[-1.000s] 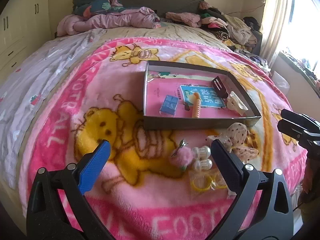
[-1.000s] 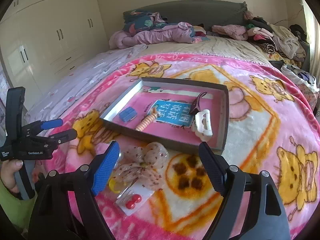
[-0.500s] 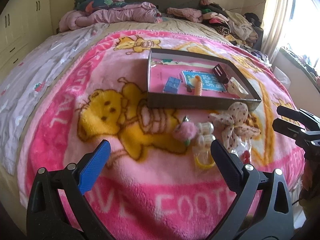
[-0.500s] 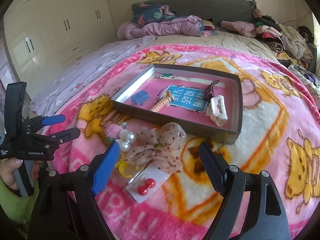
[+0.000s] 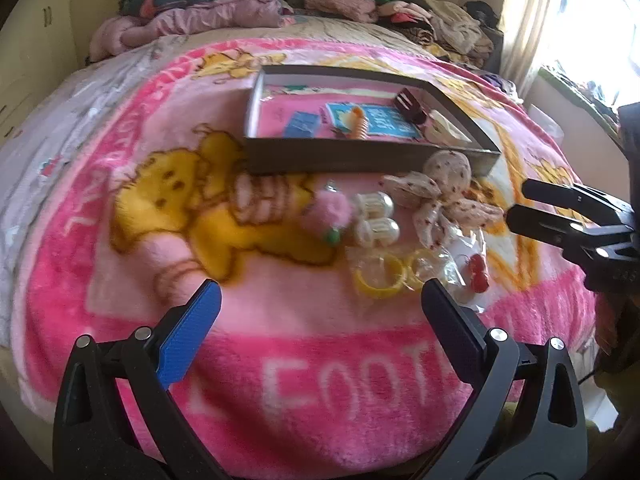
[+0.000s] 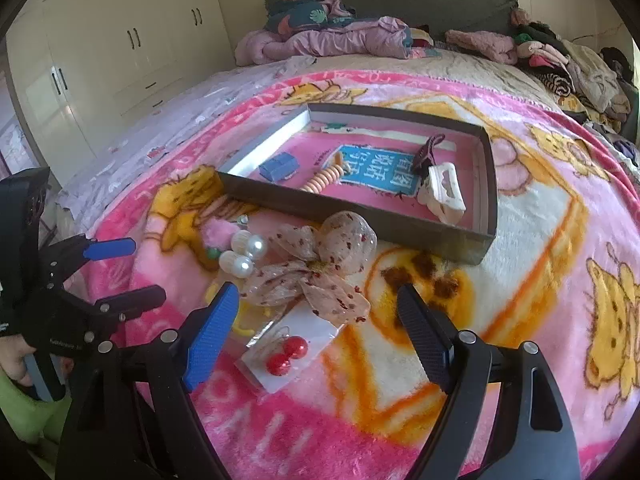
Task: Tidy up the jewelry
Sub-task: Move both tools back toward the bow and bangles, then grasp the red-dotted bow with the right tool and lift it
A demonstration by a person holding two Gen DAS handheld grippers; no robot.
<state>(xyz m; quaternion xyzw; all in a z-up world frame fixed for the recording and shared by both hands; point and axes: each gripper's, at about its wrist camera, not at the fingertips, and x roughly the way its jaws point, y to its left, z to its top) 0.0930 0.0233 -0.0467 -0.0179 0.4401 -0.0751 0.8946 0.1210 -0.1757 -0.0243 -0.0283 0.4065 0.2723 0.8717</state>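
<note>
A shallow grey box (image 5: pixel 360 156) (image 6: pixel 340 212) lies on the pink blanket, with a blue case, an orange coil, a dark clip and a white claw clip inside. In front of it lie a spotted sheer bow (image 5: pixel 444 184) (image 6: pixel 320 272), two pearl pieces (image 5: pixel 376 216) (image 6: pixel 244 256), a pink pom-pom (image 5: pixel 328 210) (image 6: pixel 216 232), yellow rings in a clear bag (image 5: pixel 378 276) and red ball earrings on a card (image 5: pixel 478 274) (image 6: pixel 286 354). My left gripper (image 5: pixel 320 292) (image 6: pixel 138 272) hangs open, short of the rings. My right gripper (image 6: pixel 316 294) (image 5: pixel 518 202) is open above the earring card, near the bow.
Heaped clothes and bedding (image 6: pixel 340 36) cover the head of the bed. White wardrobes (image 6: pixel 120 52) stand to the left, and a bright window (image 5: pixel 592 20) is on the right. A hand in a green sleeve (image 6: pixel 16 364) holds the left gripper's handle.
Both grippers have sunk lower over the near part of the blanket, so the loose pieces sit higher in both views. Both stay open and empty. Nothing on the bed has moved.
</note>
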